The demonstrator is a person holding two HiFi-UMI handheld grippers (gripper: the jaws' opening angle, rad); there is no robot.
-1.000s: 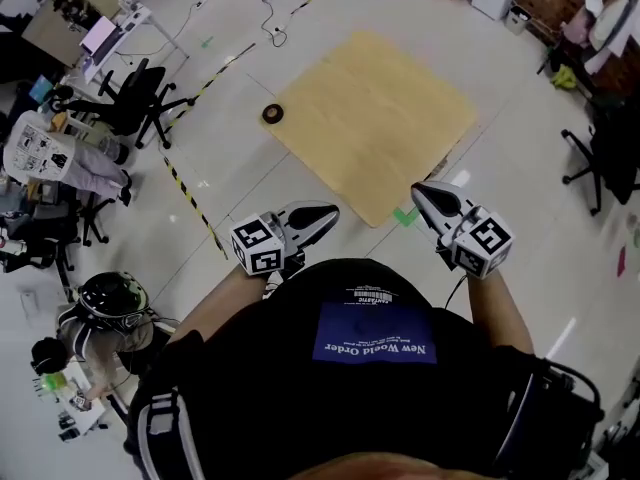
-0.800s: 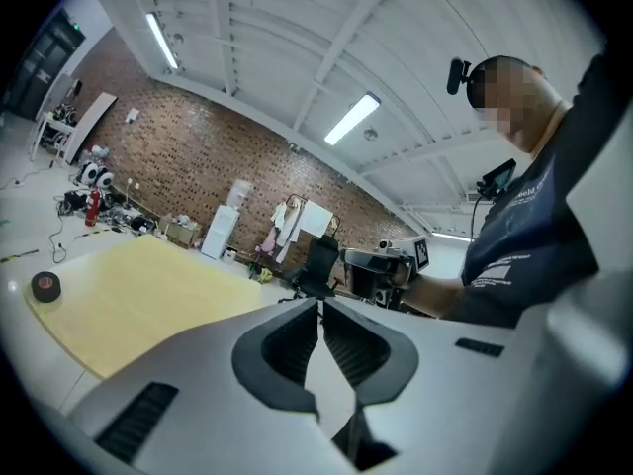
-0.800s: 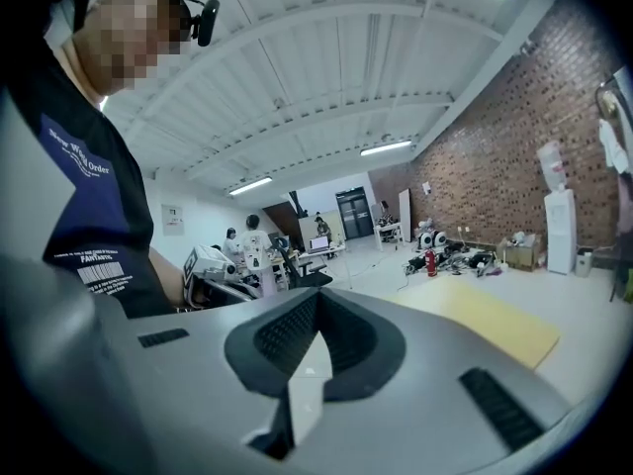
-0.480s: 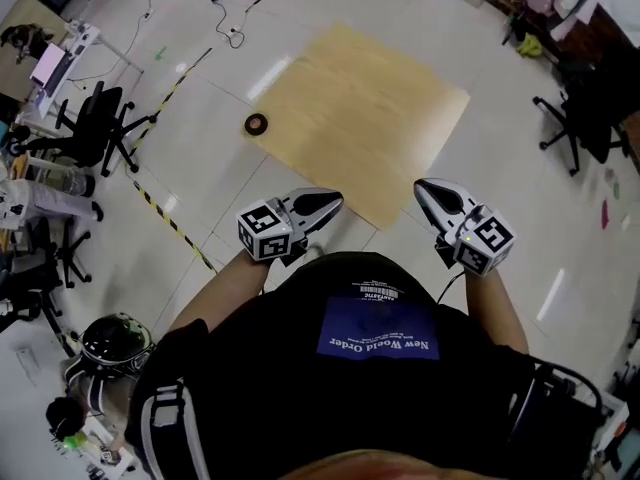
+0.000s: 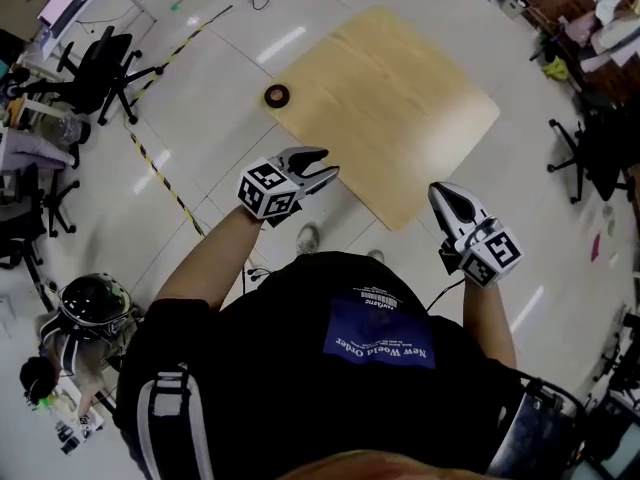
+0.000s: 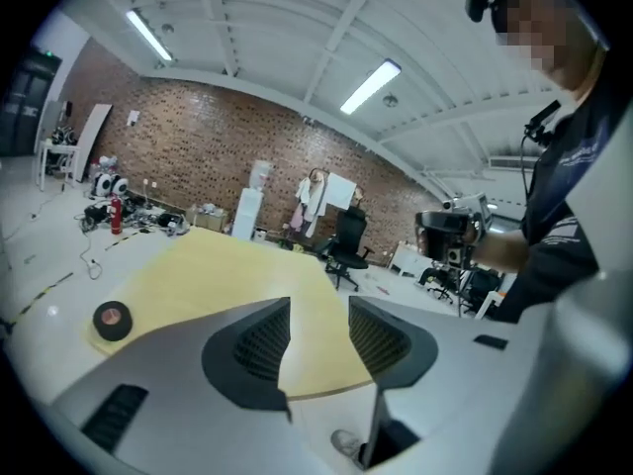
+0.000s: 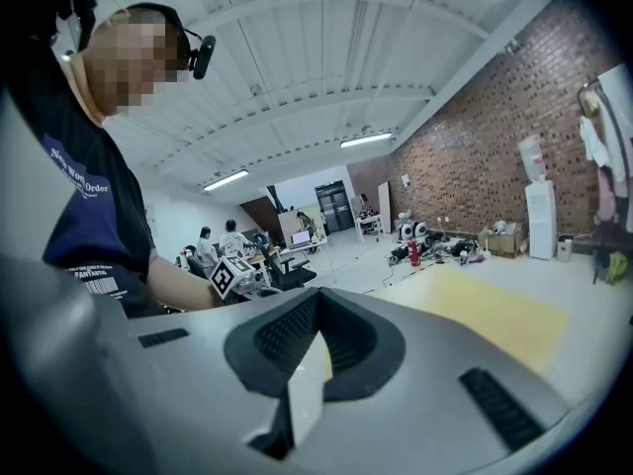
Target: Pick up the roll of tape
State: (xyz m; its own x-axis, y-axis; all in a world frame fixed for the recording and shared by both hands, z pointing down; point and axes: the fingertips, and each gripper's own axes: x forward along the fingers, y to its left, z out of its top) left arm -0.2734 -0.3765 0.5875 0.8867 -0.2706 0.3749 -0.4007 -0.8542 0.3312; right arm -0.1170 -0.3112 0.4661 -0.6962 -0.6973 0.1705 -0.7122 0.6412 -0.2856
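Observation:
The roll of black tape (image 5: 277,95) lies flat on the near-left corner of a light wooden tabletop (image 5: 400,108). It also shows in the left gripper view as the tape (image 6: 112,320), low at the left and well ahead. My left gripper (image 5: 322,164) hangs over the floor short of the table, pointing at it, a good way from the roll. Its jaws (image 6: 318,310) are opening, with nothing between them. My right gripper (image 5: 440,190) is held near the table's front right edge; in its own view the gripper (image 7: 316,303) is shut and empty.
Black office chairs (image 5: 100,63) stand at the left and another chair (image 5: 595,153) at the right. A yellow-black floor strip (image 5: 160,173) runs left of me. A helmet (image 5: 97,301) lies at the lower left. A brick wall (image 6: 198,146) with clutter stands beyond the table.
My left gripper has moved forward and left towards the table, and its jaws have gone from shut to open. The right gripper shifted a little and stays shut.

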